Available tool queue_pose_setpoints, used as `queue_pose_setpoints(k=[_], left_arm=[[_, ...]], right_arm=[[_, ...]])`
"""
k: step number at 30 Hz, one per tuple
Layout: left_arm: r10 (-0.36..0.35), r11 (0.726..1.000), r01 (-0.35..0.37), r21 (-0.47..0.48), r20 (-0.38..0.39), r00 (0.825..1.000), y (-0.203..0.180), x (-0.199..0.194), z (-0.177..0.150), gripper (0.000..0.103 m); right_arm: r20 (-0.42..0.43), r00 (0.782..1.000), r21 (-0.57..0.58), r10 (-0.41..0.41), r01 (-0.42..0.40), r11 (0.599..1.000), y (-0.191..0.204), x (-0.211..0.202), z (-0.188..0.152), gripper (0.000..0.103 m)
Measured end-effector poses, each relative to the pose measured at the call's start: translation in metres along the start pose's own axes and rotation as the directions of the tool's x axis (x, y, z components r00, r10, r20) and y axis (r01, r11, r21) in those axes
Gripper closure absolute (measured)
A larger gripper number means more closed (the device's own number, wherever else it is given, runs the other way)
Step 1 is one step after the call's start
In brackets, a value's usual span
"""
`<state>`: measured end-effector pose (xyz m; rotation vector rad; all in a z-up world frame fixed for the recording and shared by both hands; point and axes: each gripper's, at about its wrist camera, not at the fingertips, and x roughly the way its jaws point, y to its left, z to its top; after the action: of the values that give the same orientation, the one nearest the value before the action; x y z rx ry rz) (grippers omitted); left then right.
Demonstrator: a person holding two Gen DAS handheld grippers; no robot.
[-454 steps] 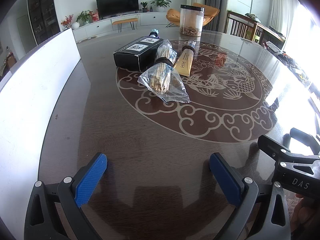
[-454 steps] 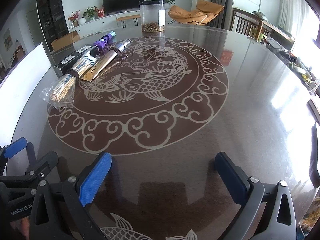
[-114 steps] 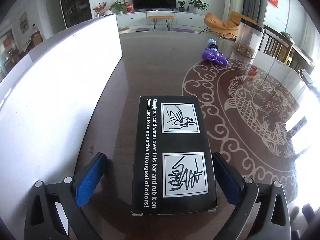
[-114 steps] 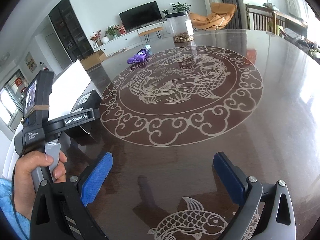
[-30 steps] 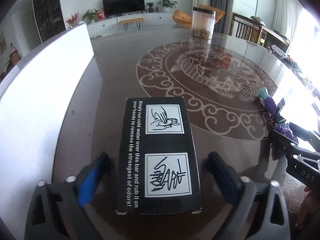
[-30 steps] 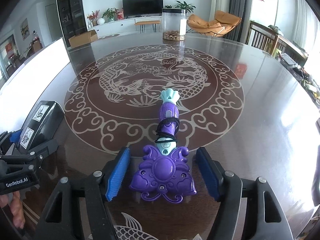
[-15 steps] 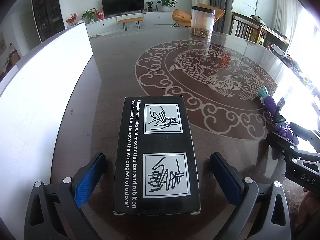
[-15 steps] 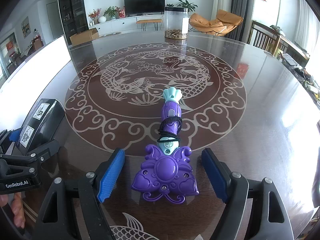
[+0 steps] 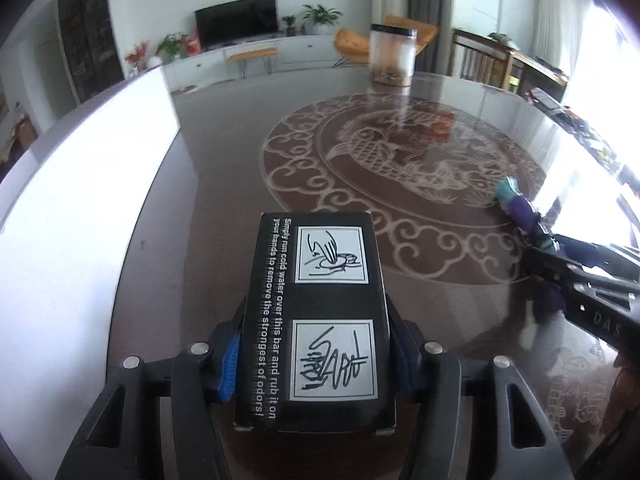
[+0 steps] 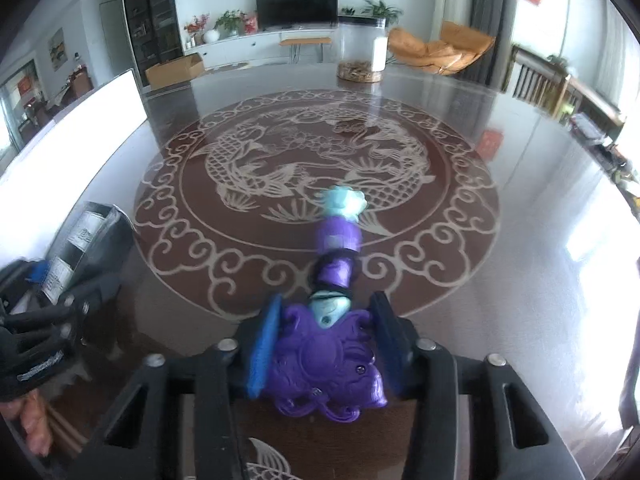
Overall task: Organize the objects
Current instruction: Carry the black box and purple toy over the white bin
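Currently the left gripper (image 9: 314,350) has just closed on the black box (image 9: 320,316), pads on its long sides, and the right gripper (image 10: 326,348) has just closed on the purple toy (image 10: 330,354), both low over the table (image 10: 500,280). Box looks rigid and light, so flat sides suit; toy is hard, lumpy plastic, so hold the wide head.

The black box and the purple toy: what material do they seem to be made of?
The black box looks like printed cardboard with a matte finish: sharp folded edges, flat panels with white text and pictures. The purple toy looks like glossy moulded plastic: rounded ornate shapes with bright highlights, though blur hides fine detail.
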<state>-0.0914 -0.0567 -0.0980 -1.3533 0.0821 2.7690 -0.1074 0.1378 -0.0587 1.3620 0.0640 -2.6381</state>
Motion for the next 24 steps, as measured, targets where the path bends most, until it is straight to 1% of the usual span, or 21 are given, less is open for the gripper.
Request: queue_pose_setpoints(k=[1,3,5,7,10,12,14,16,17,19,20,21,23,24], left_arm=[[-0.007,1.0,0.007,-0.011,-0.007,1.0,0.001,-0.001,0.0,0.046],[-0.052,0.997,0.051,-0.049,-0.015,0.999,0.007,-0.008,0.0,0.046],[-0.093,0.992,0.094,-0.082,0.007,0.996,0.012,-0.027,-0.001,0.046],[-0.131,0.986,0.134,-0.097,0.033,0.991,0.017,-0.048,-0.001,0.046],[-0.189,0.972,0.199,-0.128,0.088,0.978,0.035,-0.093,0.001,0.046],[-0.201,0.962,0.221,-0.163,0.133,0.971,0.062,-0.127,0.004,0.046],[-0.156,0.965,0.188,-0.183,0.172,0.973,0.09,-0.153,0.005,0.046],[-0.065,0.97,0.105,-0.217,0.187,0.98,0.128,-0.174,0.002,0.046],[-0.026,0.969,0.069,-0.236,0.18,0.983,0.144,-0.178,0.001,0.046],[0.074,0.958,-0.033,-0.284,0.135,0.988,0.185,-0.182,-0.009,0.045],[0.113,0.95,-0.075,-0.302,0.11,0.987,0.201,-0.18,-0.014,0.045],[0.155,0.94,-0.126,-0.316,0.067,0.986,0.217,-0.175,-0.019,0.045],[0.204,0.918,-0.193,-0.345,-0.006,0.979,0.246,-0.165,-0.03,0.045],[0.226,0.909,-0.226,-0.349,-0.043,0.973,0.257,-0.158,-0.034,0.045]], right_arm=[[-0.001,1.0,0.017,0.016,-0.016,1.0,-0.003,-0.003,0.0,0.059],[0.013,0.998,0.063,0.066,-0.067,0.996,-0.01,-0.015,-0.002,0.059],[0.045,0.991,0.106,0.128,-0.132,0.986,-0.013,-0.034,-0.002,0.059],[0.075,0.982,0.115,0.175,-0.183,0.976,-0.008,-0.055,0.0,0.059],[0.112,0.96,0.099,0.256,-0.267,0.959,0.016,-0.087,0.011,0.059],[0.136,0.934,0.072,0.329,-0.341,0.937,0.043,-0.107,0.021,0.059],[0.156,0.898,0.028,0.413,-0.422,0.906,0.079,-0.125,0.031,0.059],[0.154,0.854,-0.033,0.496,-0.497,0.867,0.125,-0.139,0.044,0.059],[0.139,0.834,-0.062,0.534,-0.531,0.845,0.148,-0.142,0.047,0.059],[0.085,0.793,-0.123,0.603,-0.593,0.796,0.198,-0.142,0.054,0.059],[0.058,0.782,-0.152,0.62,-0.607,0.78,0.22,-0.141,0.056,0.059],[0.029,0.777,-0.187,0.628,-0.613,0.767,0.244,-0.139,0.057,0.059],[-0.019,0.78,-0.245,0.626,-0.61,0.753,0.283,-0.131,0.055,0.059],[-0.05,0.788,-0.271,0.614,-0.603,0.75,0.303,-0.123,0.054,0.059]])
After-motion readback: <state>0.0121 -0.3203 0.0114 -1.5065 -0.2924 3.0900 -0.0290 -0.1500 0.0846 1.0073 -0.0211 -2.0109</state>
